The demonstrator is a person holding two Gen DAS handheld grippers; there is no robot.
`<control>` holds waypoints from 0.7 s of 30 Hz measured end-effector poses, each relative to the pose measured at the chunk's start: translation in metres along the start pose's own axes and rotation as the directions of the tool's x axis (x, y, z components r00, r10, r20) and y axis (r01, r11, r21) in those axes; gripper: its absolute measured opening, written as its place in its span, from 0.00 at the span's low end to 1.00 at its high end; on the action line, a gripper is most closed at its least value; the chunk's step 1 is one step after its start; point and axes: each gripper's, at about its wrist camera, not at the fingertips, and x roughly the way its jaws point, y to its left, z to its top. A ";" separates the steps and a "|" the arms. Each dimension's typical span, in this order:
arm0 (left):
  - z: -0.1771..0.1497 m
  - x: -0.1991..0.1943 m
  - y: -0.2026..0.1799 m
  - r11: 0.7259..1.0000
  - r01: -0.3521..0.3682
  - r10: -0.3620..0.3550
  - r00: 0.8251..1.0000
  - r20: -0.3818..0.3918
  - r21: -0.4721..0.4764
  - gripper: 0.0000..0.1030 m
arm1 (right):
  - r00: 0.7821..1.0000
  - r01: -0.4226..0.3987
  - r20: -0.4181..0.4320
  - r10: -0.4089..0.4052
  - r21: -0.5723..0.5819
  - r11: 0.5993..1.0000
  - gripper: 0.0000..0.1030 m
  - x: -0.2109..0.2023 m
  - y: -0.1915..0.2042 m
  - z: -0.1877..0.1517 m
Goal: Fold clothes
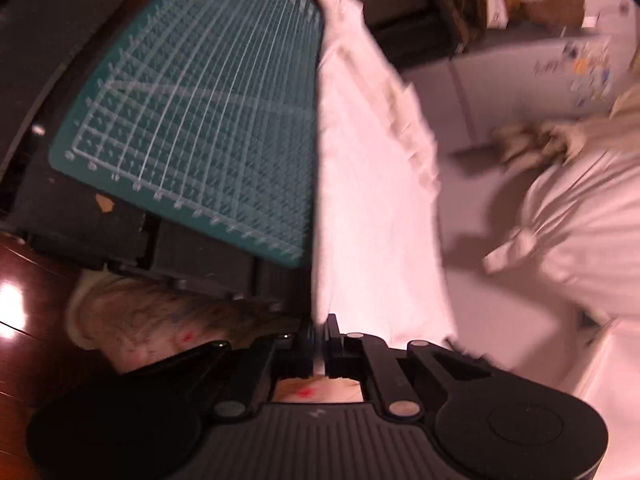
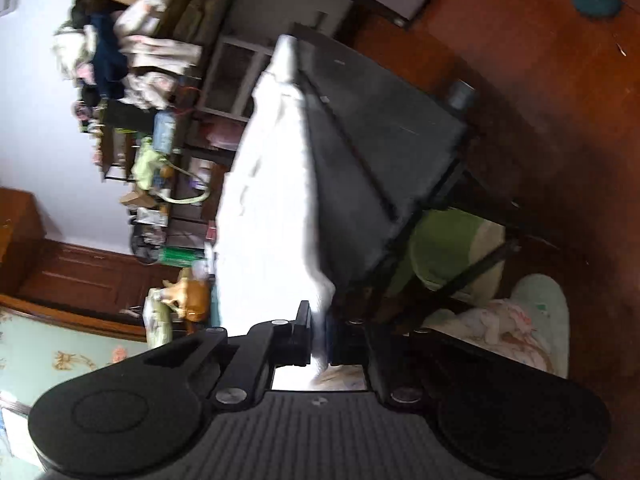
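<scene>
A white garment (image 1: 372,184) hangs stretched in the air. My left gripper (image 1: 319,330) is shut on its edge, which runs up and away from the fingers, beside a green cutting mat (image 1: 200,120) on a dark table. In the right wrist view the same white garment (image 2: 272,200) rises from my right gripper (image 2: 319,330), which is shut on another edge of it, above the dark table (image 2: 384,140). Both views are tilted and blurred.
A person in a white shirt (image 1: 580,232) stands at the right of the left wrist view. Cluttered shelves (image 2: 152,120) fill the left of the right wrist view. A wooden floor (image 2: 540,60), slippers (image 2: 520,320) and a green cushion (image 2: 448,248) lie below the table.
</scene>
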 end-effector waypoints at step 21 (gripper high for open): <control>-0.054 -0.135 0.005 0.999 -0.054 0.054 0.997 -0.051 0.008 0.05 | 0.968 0.240 0.071 -0.240 0.020 0.971 0.17 -0.140 0.059 -0.141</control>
